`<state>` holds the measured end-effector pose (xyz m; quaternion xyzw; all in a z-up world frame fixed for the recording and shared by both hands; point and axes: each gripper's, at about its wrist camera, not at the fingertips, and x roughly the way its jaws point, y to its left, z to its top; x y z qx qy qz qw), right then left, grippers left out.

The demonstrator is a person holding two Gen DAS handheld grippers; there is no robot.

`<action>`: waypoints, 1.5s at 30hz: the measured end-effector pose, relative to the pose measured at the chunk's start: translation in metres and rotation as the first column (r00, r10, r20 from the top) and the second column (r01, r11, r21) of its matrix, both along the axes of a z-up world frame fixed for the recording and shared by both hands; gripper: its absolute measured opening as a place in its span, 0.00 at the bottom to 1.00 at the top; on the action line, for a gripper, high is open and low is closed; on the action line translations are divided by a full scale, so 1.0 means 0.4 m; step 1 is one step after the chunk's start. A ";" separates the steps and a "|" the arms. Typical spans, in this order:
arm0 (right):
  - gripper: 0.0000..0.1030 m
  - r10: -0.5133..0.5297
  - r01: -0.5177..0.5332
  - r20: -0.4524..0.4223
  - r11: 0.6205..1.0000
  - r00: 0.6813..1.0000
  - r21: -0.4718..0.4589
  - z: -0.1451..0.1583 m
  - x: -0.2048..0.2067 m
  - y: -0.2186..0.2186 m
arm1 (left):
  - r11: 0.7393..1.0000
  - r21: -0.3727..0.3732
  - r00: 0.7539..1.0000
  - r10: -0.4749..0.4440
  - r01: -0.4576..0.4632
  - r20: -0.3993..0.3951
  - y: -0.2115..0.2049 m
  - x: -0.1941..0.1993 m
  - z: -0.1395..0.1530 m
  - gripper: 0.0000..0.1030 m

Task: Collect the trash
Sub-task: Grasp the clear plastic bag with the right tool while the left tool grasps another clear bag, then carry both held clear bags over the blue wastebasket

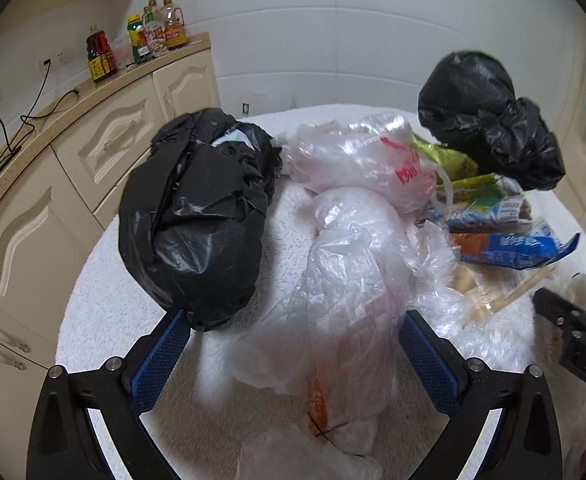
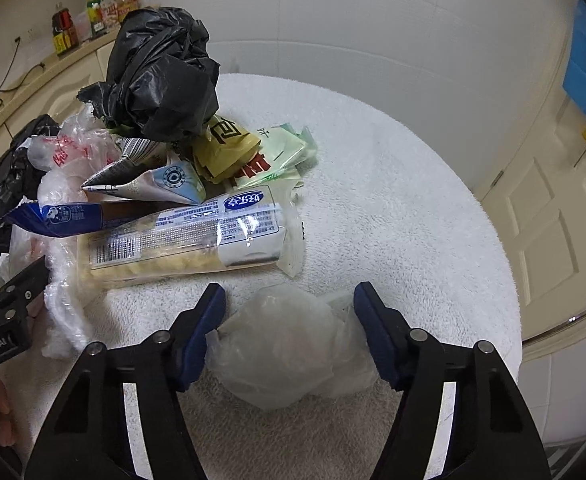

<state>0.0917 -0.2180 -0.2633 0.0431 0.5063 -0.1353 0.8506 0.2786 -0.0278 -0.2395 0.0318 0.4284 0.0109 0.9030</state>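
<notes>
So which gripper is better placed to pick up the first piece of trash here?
Probably the right gripper: a small crumpled clear bag sits alone between its fingers. The left gripper straddles a bulkier clear bag, jaws wide.

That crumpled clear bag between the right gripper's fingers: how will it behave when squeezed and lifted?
The crumpled clear bag looks thin and wrinkled, so it will probably collapse under the right gripper. It seems empty, likely very light. Its glossy film may slip, so close fully.

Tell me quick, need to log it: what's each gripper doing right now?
Left gripper: open, astride a clear plastic bag.
Right gripper: open around a crumpled clear bag, pads not visibly pressing it.
</notes>
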 end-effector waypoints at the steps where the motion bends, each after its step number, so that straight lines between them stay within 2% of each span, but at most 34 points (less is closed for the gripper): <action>1: 0.63 0.005 -0.005 0.000 1.000 1.000 -0.002 -0.002 -0.001 0.000 | 1.000 0.002 1.000 -0.003 0.003 -0.004 -0.004 0.006 -0.006 0.98; 3: 0.60 0.014 -0.014 0.004 1.000 1.000 -0.005 -0.003 -0.003 -0.001 | 1.000 -0.004 1.000 -0.006 0.006 -0.013 -0.007 0.020 -0.021 0.96; 5: 0.57 0.011 -0.012 0.013 1.000 1.000 0.015 -0.003 -0.008 -0.008 | 1.000 -0.016 1.000 -0.008 0.008 -0.019 -0.009 0.027 -0.025 0.88; 8: 0.56 0.009 -0.010 0.021 0.999 1.000 0.037 -0.001 -0.006 -0.021 | 0.998 -0.049 0.999 -0.030 0.028 -0.034 -0.011 0.050 -0.034 0.69; 10: 0.54 0.010 -0.011 0.027 0.999 1.000 0.046 0.002 -0.008 -0.023 | 0.993 -0.104 0.997 -0.055 0.049 -0.054 -0.006 0.061 -0.044 0.43; 12: 0.54 0.009 -0.010 0.031 0.998 0.999 0.057 0.006 -0.008 -0.027 | 0.991 -0.123 0.996 -0.062 0.054 -0.062 -0.008 0.065 -0.055 0.39; 15: 0.53 0.008 -0.011 0.035 0.998 0.999 0.065 0.012 -0.010 -0.030 | 0.989 -0.132 0.996 -0.071 0.063 -0.057 -0.010 0.062 -0.066 0.41; 17: 0.53 0.010 -0.013 0.035 0.998 0.999 0.066 0.012 -0.013 -0.021 | 0.992 -0.115 0.997 -0.060 0.053 -0.053 0.000 0.063 -0.075 0.52; 18: 0.53 0.012 -0.014 0.034 0.998 0.999 0.067 0.014 -0.011 -0.026 | 0.995 -0.096 0.998 -0.041 0.036 -0.053 -0.002 0.072 -0.083 0.67; 19: 0.53 0.014 -0.016 0.034 0.998 0.999 0.068 0.015 -0.012 -0.025 | 0.995 -0.093 0.998 -0.029 0.025 -0.047 -0.002 0.080 -0.089 0.69; 20: 0.53 0.015 -0.017 0.035 0.998 0.999 0.068 0.014 -0.011 -0.023 | 0.994 -0.106 0.998 -0.033 0.028 -0.047 0.000 0.093 -0.096 0.67; 22: 0.53 0.014 -0.017 0.037 0.997 0.999 0.073 0.018 -0.019 -0.024 | 0.991 -0.127 0.997 -0.045 0.037 -0.061 0.002 0.116 -0.116 0.54; 23: 0.53 0.014 -0.017 0.039 0.997 0.999 0.078 0.021 -0.020 -0.024 | 0.990 -0.133 0.997 -0.054 0.046 -0.057 0.000 0.119 -0.116 0.46; 24: 0.53 0.014 -0.017 0.043 0.997 0.999 0.081 0.025 -0.023 -0.024 | 0.985 -0.161 0.995 -0.076 0.065 -0.062 0.001 0.119 -0.119 0.32; 25: 0.53 0.013 -0.017 0.047 0.996 0.999 0.083 0.031 -0.027 -0.022 | 0.982 -0.177 0.994 -0.083 0.070 -0.067 0.004 0.117 -0.121 0.28; 31: 0.53 0.017 -0.025 0.074 0.993 0.997 0.118 0.054 -0.049 -0.027 | 0.971 -0.223 0.993 -0.101 0.084 -0.064 -0.014 0.069 -0.123 0.27; 38: 0.53 0.016 -0.036 0.130 0.987 0.991 0.156 0.095 -0.091 -0.035 | 0.978 -0.187 0.995 -0.098 0.097 0.005 -0.034 0.008 -0.114 0.27; 40: 0.53 0.015 -0.039 0.143 0.985 0.990 0.171 0.107 -0.100 -0.038 | 0.978 -0.179 0.995 -0.102 0.102 0.011 -0.034 -0.002 -0.087 0.28; 41: 0.53 0.014 -0.039 0.145 0.984 0.989 0.171 0.108 -0.103 -0.039 | 0.981 -0.169 0.995 -0.097 0.097 0.009 -0.040 -0.008 -0.097 0.28; 44: 0.53 0.015 -0.041 0.144 0.984 0.989 0.175 0.108 -0.111 -0.037 | 0.989 -0.131 0.997 -0.067 0.062 -0.038 -0.036 -0.002 -0.103 0.37; 45: 0.53 0.016 -0.041 0.143 0.984 0.990 0.174 0.106 -0.115 -0.035 | 0.991 -0.122 0.997 -0.056 0.049 -0.054 -0.033 -0.007 -0.103 0.46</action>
